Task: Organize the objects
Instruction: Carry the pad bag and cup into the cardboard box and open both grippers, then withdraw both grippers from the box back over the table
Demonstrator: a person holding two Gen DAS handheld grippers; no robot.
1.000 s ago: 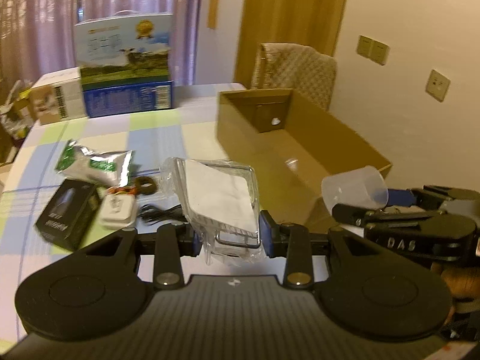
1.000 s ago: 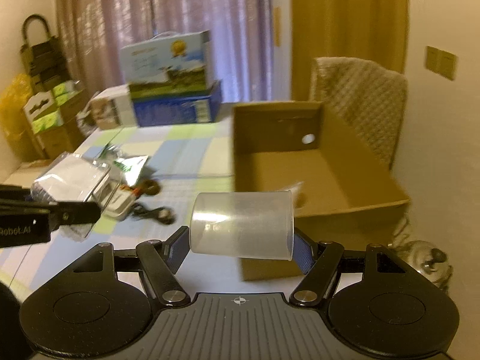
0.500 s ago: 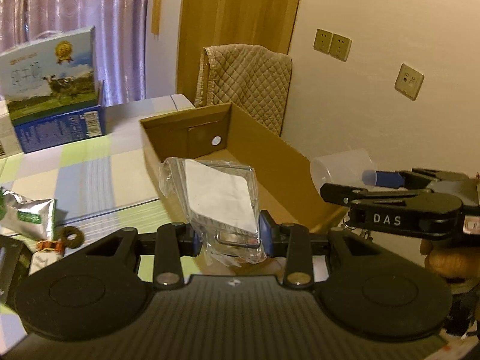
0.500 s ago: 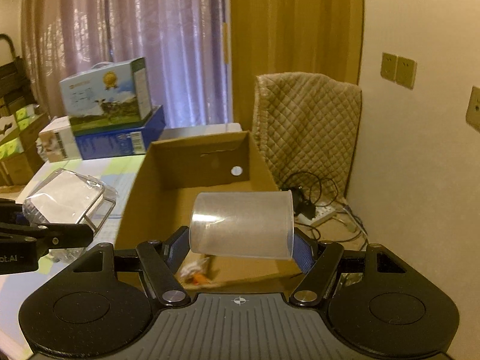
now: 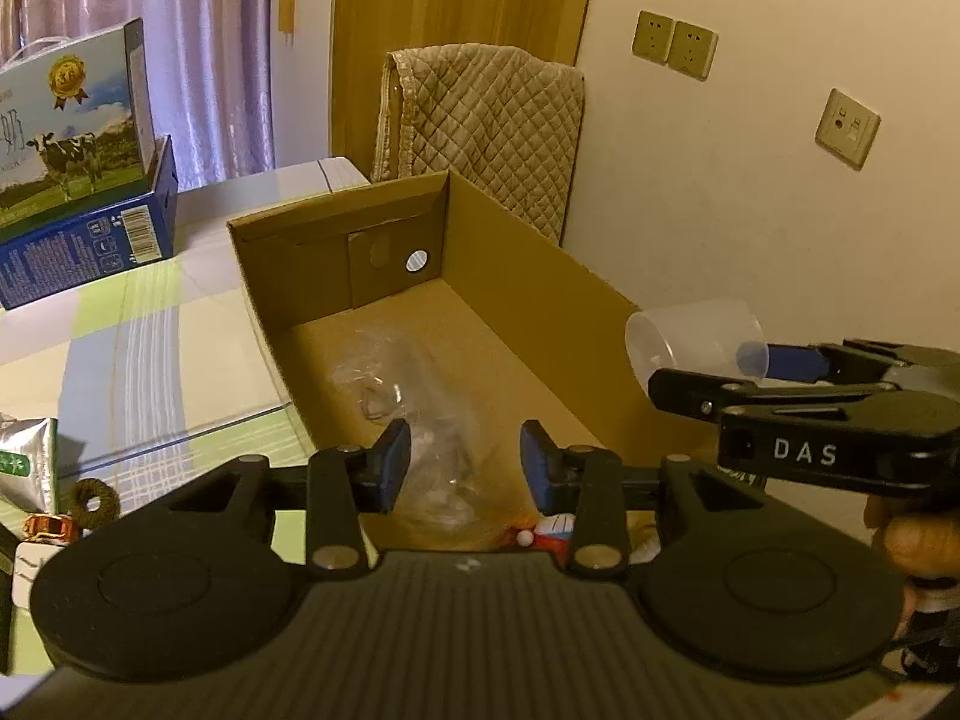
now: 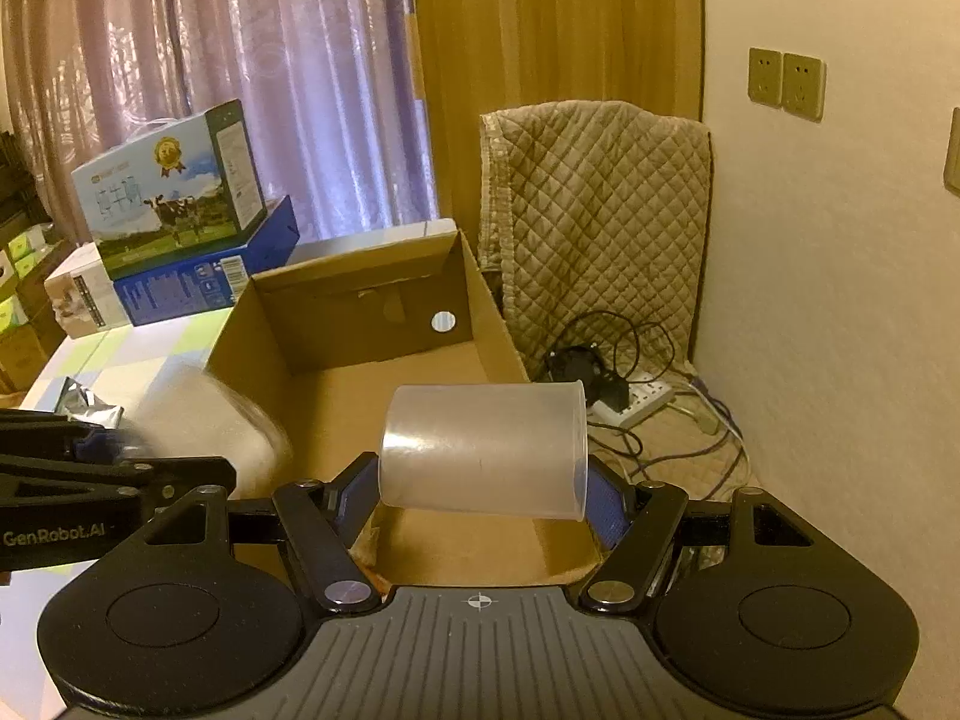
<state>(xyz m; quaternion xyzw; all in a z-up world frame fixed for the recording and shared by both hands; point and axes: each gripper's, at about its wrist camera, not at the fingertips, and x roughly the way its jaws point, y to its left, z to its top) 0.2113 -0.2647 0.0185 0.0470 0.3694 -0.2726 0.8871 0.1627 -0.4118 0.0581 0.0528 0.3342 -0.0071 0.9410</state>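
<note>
One clear plastic packet [image 5: 420, 420] lies inside the cardboard box [image 5: 540, 282] below the spread left tongs [image 5: 465, 468]. The right tongs [image 6: 483, 492] pinch a translucent cup [image 6: 486, 450] above the box's near right corner. A foil pouch [image 5: 27, 462] and small bits wait at the table's [image 5: 150, 360] left edge.

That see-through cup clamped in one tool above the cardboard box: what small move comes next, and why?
Probably lower the right tool a little and open it. It grips the plastic cup sideways over the cardboard box, while the open left tool looks to have dropped its clear packet inside.
</note>
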